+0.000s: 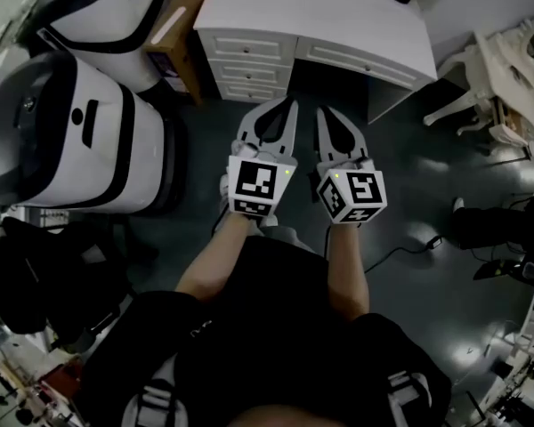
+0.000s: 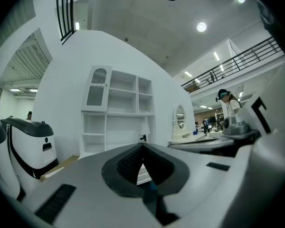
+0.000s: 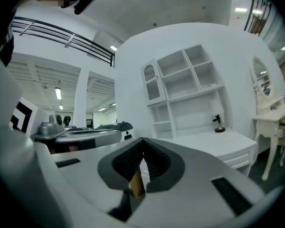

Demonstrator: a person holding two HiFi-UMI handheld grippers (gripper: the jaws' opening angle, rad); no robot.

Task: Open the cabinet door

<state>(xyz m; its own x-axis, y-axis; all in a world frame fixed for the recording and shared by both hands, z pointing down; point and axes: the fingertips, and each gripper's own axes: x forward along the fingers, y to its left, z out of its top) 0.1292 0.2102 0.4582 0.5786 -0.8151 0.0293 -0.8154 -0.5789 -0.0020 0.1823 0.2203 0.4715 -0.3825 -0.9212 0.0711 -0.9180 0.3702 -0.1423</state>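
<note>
**A:** Bright white hall, dark floor. Where is the cabinet door (image 2: 97, 88)?

**B:** Top left of the shelf unit (image 2: 128, 109) standing on the white table (image 1: 338, 12), with an arched pane in it. It looks shut, and it is well apart from both tongs.

**A:** And the tongs?

**B:** Left tongs (image 2: 142, 146) and right tongs (image 3: 143, 140) are both closed on nothing, held level, side by side before the table.

**A:** Which step, then?

**B:** The approach, I'd judge; nothing is touched. Next, one pair must reach up to the door's free edge, part, take hold and pull along the hinge's swing. I cannot make out a knob.
</note>
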